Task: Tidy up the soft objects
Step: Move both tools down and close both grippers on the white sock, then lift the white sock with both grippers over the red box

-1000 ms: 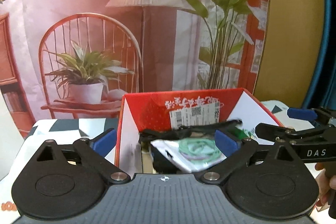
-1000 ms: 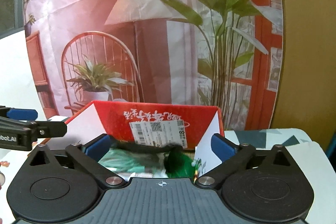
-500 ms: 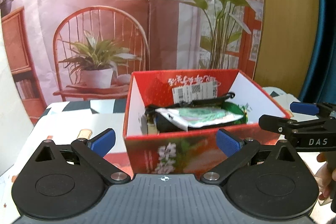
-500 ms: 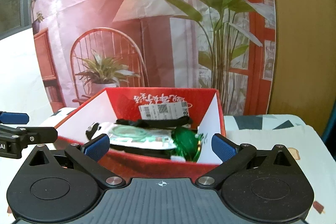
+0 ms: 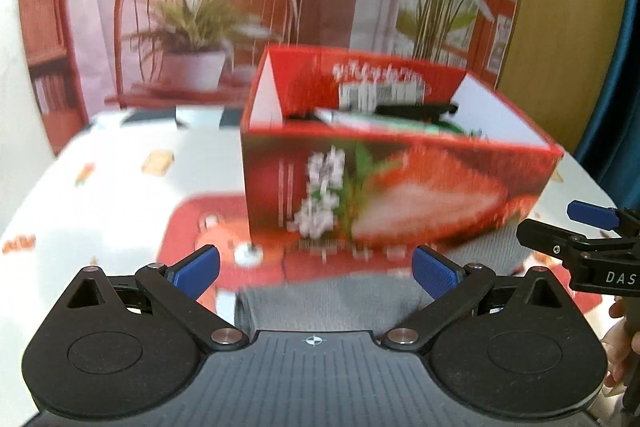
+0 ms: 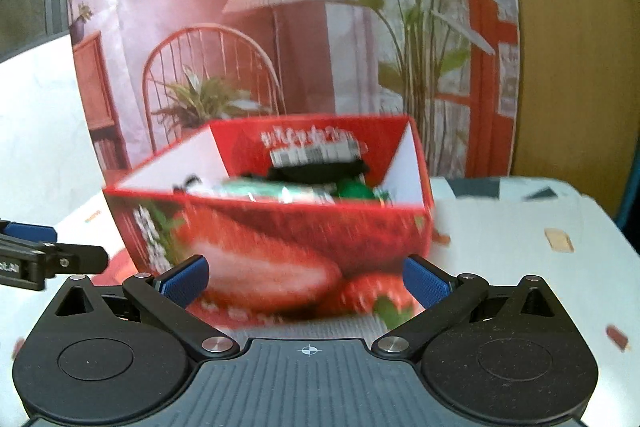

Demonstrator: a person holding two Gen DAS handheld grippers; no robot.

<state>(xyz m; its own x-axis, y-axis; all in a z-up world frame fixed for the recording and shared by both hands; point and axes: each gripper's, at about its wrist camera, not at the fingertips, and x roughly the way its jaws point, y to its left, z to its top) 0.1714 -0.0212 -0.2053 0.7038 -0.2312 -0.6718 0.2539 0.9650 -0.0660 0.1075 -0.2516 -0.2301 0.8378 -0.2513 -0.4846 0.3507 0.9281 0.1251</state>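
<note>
A red strawberry-print box stands on the table, holding soft items: a black piece, a green-and-white packet and something dark green. A grey knitted cloth lies on the table in front of the box, just ahead of both grippers. My left gripper is open and empty, low before the box. My right gripper is open and empty too. Each gripper shows at the edge of the other's view.
The table has a white cloth with small prints and a red patch. A printed backdrop of a chair, lamp and plants hangs behind. A blue curtain is at the right. A person's hand holds the right gripper.
Both grippers have pulled back and down from above the box opening to in front of it. The box front and the grey cloth have come into view. Both stay open.
</note>
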